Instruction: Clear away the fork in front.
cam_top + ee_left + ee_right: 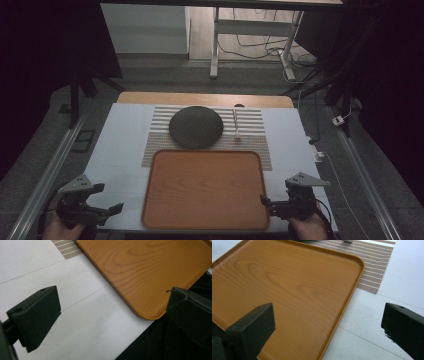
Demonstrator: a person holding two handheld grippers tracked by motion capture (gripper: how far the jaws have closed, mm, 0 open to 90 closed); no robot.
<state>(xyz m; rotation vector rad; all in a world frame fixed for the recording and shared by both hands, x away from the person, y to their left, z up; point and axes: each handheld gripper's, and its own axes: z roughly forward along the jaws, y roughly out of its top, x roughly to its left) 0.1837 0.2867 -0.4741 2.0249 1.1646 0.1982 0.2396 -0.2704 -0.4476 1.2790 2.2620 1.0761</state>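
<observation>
Both grippers' fingers (249,332) flank the tray (205,190) — apart.

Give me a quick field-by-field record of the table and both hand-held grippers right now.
tray: rectangular orange wooden tray, empty, at the near edge
plate: round dark plate, on the striped woven placemat behind the tray
utensil: small pale utensil, right of the plate on the placemat
left hand-held gripper: open, holds nothing, left of the tray
right hand-held gripper: open, holds nothing, at the tray's right edge
</observation>
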